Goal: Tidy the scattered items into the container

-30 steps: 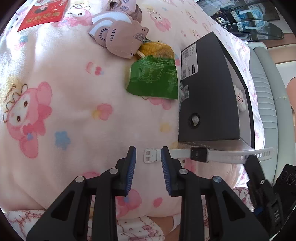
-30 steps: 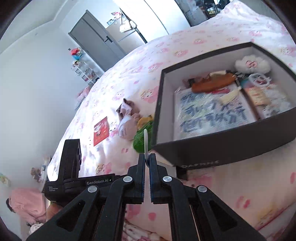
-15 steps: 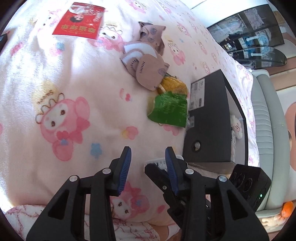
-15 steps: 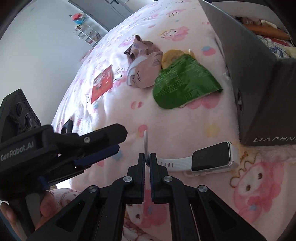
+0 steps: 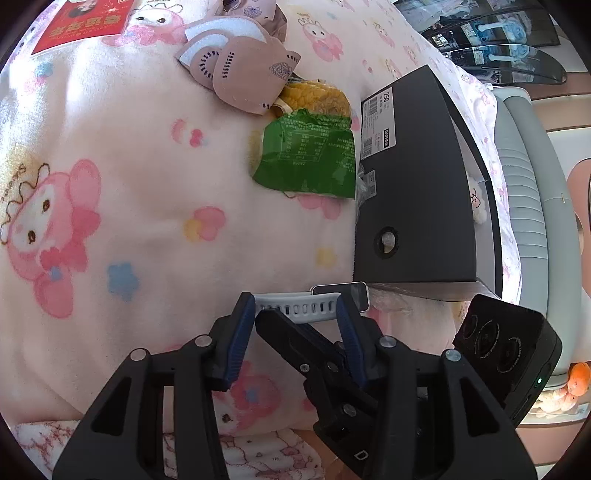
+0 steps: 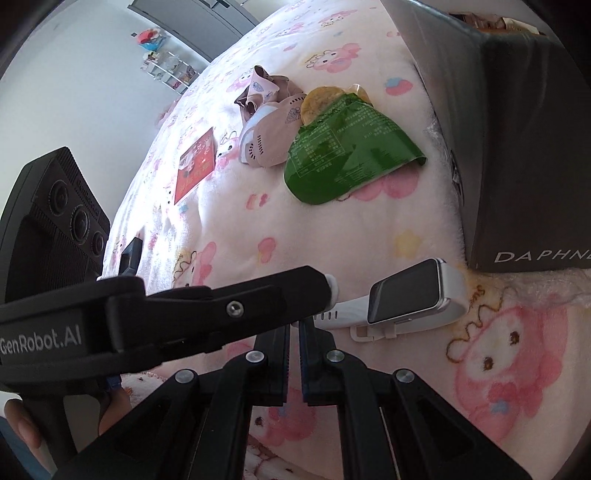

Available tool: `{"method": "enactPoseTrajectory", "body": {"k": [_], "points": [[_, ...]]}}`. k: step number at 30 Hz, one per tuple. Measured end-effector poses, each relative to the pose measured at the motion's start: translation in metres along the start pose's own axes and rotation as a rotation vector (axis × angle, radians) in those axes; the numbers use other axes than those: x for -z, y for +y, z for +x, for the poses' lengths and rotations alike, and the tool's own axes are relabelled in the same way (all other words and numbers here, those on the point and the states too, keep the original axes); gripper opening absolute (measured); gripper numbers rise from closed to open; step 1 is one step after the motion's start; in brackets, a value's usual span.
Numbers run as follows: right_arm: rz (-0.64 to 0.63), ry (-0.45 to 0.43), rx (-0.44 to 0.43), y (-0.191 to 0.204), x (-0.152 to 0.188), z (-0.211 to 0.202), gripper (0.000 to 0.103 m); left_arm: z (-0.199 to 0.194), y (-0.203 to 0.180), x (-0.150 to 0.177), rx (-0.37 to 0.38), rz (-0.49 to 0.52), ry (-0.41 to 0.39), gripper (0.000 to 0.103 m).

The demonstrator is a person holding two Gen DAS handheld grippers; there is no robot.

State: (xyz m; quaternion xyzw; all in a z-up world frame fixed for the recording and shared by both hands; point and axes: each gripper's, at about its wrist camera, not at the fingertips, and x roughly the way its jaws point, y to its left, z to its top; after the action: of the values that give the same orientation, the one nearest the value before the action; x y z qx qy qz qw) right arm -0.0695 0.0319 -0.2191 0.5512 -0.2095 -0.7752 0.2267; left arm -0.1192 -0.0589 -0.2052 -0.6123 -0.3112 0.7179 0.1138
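A white smartwatch (image 6: 410,295) lies on the pink blanket by the corner of the black box (image 6: 517,129); it also shows in the left wrist view (image 5: 317,301). My right gripper (image 6: 293,326) is shut on the end of its strap. My left gripper (image 5: 295,310) is open, with its fingers on either side of the strap and of the right gripper's tips. A green snack packet (image 5: 306,155), a yellow snack (image 5: 314,98) and pink face masks (image 5: 240,70) lie on the blanket left of the box (image 5: 413,184).
A red envelope (image 5: 81,22) lies at the far left of the blanket. A grey bed rail (image 5: 528,192) runs behind the box. A white plush item (image 5: 476,199) shows inside the box.
The left gripper has moved closer, its open fingers now straddling the strap held by the right gripper. The right gripper has come lower toward the watch on the blanket.
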Motion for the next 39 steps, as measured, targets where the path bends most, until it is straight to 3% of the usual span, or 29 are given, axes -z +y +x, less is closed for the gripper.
{"method": "enactPoseTrajectory", "body": {"k": [3,6,9,13,19,24,29,31,34,39], "points": [[0.035,0.006,-0.042,-0.008,-0.001,0.0,0.003,0.002,0.0,0.001,0.017,0.002,0.011,0.054],[0.06,0.004,-0.074,-0.016,0.0,-0.002,0.003,0.006,-0.001,0.002,0.016,0.004,0.029,0.053],[0.028,0.008,-0.048,-0.013,0.001,-0.005,0.003,0.008,-0.002,0.003,-0.068,0.009,0.014,0.029],[0.028,0.0,-0.019,-0.018,0.003,-0.013,0.003,0.007,-0.002,0.003,-0.077,0.008,0.002,0.026],[0.086,-0.011,0.02,-0.039,0.008,-0.038,0.004,0.009,-0.005,0.003,-0.113,0.026,-0.005,0.026],[0.191,-0.075,0.042,-0.056,0.007,-0.06,0.005,0.008,-0.002,0.003,-0.107,-0.001,-0.013,0.026],[0.221,-0.059,-0.042,-0.056,0.0,-0.05,0.011,0.007,0.003,0.003,-0.096,-0.019,-0.013,0.026],[0.244,-0.066,-0.013,-0.06,-0.003,-0.044,0.012,0.006,0.004,0.005,-0.092,-0.019,-0.012,0.026],[0.281,-0.107,0.095,-0.067,-0.008,-0.037,0.018,0.006,0.003,0.006,-0.094,-0.013,-0.013,0.026],[0.281,-0.134,0.06,-0.064,-0.012,-0.027,0.018,0.006,0.004,0.008,-0.098,-0.012,-0.013,0.026]]}}
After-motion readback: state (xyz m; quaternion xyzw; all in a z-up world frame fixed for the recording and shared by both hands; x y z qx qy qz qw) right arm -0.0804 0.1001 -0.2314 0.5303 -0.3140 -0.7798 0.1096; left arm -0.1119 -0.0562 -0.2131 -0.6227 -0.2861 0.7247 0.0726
